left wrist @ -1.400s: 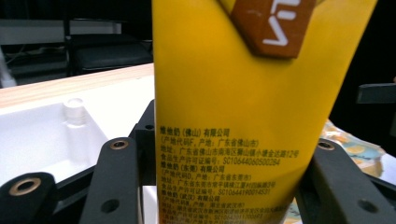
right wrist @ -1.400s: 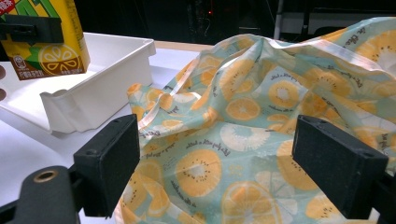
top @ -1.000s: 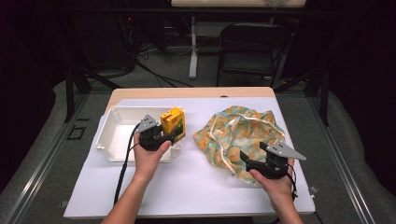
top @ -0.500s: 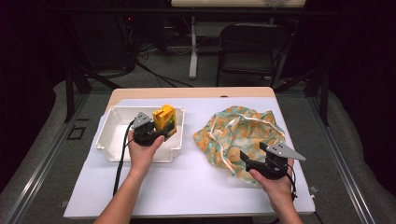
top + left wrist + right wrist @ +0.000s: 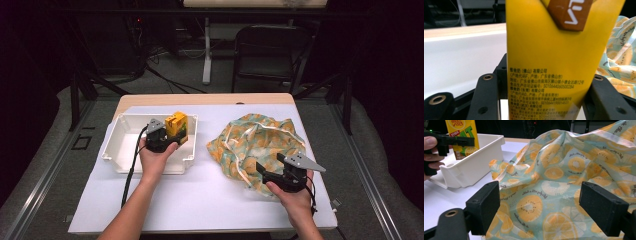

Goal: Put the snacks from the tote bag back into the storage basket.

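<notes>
The left hand-held gripper (image 5: 172,134) is clamped on a yellow drink carton (image 5: 176,127). In the left gripper view the two black jaws press on both narrow sides of the carton (image 5: 554,62), so the box stands upright between them and its printed face looks at the camera. In the high view the carton is left of the middle of the frame, over the right part of the white tray (image 5: 120,145). I judge that it is kept upright so that it can be set down on its flat bottom inside the tray. Whether it already touches the tray floor I cannot tell.

The right hand-held gripper (image 5: 265,172) is in the lower right of the high view, at the near edge of the orange-print bag (image 5: 255,142). Its jaws stand apart, and in the right gripper view the fabric (image 5: 544,195) lies between and behind the pads without being pinched. The bag lies crumpled and spread on the white worktop (image 5: 200,200), just beside the tray. I judge that this hand waits there to take the bag while the other hand works with the carton.
</notes>
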The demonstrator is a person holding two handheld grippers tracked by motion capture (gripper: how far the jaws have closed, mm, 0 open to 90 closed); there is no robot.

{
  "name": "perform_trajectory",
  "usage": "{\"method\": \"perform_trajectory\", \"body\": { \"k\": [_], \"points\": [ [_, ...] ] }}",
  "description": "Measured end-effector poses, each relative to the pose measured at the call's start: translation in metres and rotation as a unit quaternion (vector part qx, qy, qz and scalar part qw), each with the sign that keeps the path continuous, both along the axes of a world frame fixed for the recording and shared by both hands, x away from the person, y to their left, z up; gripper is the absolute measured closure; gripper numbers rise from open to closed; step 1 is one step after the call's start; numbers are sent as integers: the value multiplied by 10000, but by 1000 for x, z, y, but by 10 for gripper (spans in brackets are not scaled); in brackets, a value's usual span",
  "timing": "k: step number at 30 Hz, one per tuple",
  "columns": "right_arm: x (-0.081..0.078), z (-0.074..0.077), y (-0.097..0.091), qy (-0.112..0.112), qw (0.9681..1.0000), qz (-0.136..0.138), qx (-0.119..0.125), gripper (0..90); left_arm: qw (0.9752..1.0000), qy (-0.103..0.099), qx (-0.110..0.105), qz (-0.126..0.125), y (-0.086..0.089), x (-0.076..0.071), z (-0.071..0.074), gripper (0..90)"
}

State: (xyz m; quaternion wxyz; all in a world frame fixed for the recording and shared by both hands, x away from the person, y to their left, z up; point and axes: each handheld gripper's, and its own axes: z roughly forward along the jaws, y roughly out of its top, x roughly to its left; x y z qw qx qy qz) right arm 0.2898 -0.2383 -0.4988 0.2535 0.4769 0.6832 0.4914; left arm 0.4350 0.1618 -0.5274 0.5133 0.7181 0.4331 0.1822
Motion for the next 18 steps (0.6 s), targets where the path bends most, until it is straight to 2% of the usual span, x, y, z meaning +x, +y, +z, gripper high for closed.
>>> {"method": "perform_trajectory", "body": {
  "k": [4,8,13,18],
  "points": [
    [0,0,0,6,10000,-7,11,165,9998,-2,194,95,-4,5,-2,511],
    [0,-1,0,7,10000,-13,11,166,9996,7,203,207,-5,10,-4,511],
    [0,-2,1,21,10000,-8,-3,167,9991,235,168,296,-4,17,-9,511],
    [0,-2,1,19,10000,-12,20,168,9985,291,221,402,-5,23,-11,509]
  ]
}}
